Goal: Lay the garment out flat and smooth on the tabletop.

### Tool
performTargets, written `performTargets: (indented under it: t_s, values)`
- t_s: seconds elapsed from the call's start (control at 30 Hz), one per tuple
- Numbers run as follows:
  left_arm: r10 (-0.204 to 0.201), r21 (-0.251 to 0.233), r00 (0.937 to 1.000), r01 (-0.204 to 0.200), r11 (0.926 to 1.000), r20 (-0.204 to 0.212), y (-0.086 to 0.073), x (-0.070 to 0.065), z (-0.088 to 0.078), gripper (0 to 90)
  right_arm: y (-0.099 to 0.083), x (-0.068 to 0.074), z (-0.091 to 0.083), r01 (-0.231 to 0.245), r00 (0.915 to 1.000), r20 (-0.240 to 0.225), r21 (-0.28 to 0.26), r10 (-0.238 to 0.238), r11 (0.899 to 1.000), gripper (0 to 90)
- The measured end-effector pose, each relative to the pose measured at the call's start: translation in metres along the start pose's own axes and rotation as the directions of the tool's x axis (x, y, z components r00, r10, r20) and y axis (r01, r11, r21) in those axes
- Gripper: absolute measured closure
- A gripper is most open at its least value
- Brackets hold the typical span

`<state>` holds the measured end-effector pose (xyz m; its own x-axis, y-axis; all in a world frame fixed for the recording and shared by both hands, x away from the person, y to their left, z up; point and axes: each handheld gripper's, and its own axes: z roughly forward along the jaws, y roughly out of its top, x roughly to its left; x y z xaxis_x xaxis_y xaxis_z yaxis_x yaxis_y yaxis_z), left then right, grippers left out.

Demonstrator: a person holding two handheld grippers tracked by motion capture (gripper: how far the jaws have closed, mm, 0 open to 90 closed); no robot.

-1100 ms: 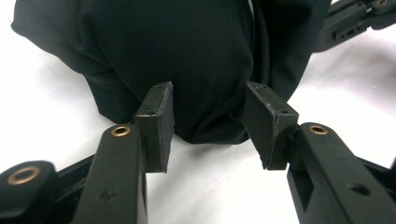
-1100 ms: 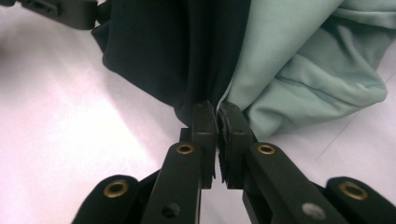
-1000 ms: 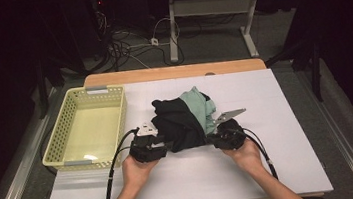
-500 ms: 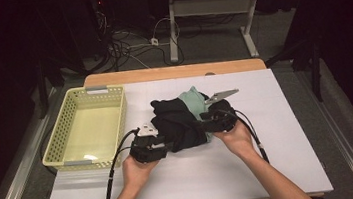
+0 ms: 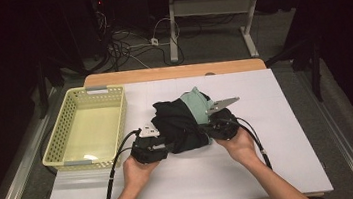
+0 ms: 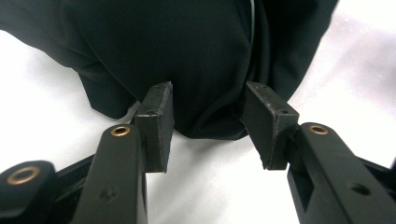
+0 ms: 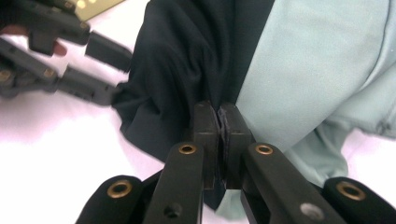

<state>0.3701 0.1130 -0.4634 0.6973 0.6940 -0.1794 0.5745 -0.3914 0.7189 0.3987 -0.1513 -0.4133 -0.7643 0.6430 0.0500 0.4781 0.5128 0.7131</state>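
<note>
The white tabletop [image 5: 273, 169] carries a yellow perforated basket [image 5: 63, 142] at its left side and, near the middle, a rumpled heap of clothing: a black garment [image 5: 177, 124] with a pale green garment [image 5: 194, 108] lying partly under and behind it. The heap sits between the two hands, just beyond them as the high view shows it, with the basket well apart to its left, so any carry to the basket would run leftward past the left hand, which is the nearer one. The left tool [image 6: 208, 119] stands about half open at the heap's near left edge, a bulge of black cloth between its pads [image 6: 156, 121] though they do not visibly press on it. The right tool [image 7: 218, 140] is closed tight, pinching a fold where black cloth meets green. Compared with a second ago, the right hand has come in from the heap's right edge, reached toward the green cloth half a second back, and now sits low again with its jaws having just been closing on the fold; the left hand has kept its place.
</note>
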Motion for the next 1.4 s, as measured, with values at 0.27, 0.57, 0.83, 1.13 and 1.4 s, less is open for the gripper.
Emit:
performTargets:
  t_s: [0.27, 0.57, 0.83, 1.13, 1.4]
  values:
    - [-0.003, -0.001, 1.0, 0.003, 1.0, 0.001, 0.0, 0.001, 0.001, 52.2, -0.031, 0.005, -0.013, 0.003, 0.9999, -0.016, 0.003, -0.003, 1.0, 88.1]
    - [-0.004, -0.002, 1.0, 0.004, 1.0, 0.001, 0.0, 0.0, 0.0, 52.2, -0.065, 0.014, -0.012, 0.001, 0.9993, -0.036, 0.057, 0.001, 0.998, 87.8]
    - [-0.009, -0.006, 0.9999, 0.009, 0.9999, 0.006, -0.001, 0.0, -0.002, 52.2, -0.071, 0.015, -0.016, -0.008, 0.9997, -0.023, 0.061, 0.009, 0.998, 73.5]
    - [-0.004, -0.001, 0.9999, 0.004, 1.0, 0.014, -0.002, -0.002, -0.003, 52.2, -0.033, -0.007, -0.032, -0.047, 0.994, 0.096, -0.045, 0.051, 0.998, 57.2]
    - [-0.003, -0.014, 0.9999, 0.003, 0.9999, 0.012, -0.003, -0.003, -0.008, 52.2, -0.025, -0.036, -0.008, -0.136, 0.9808, 0.142, 0.011, 0.133, 0.991, 59.1]
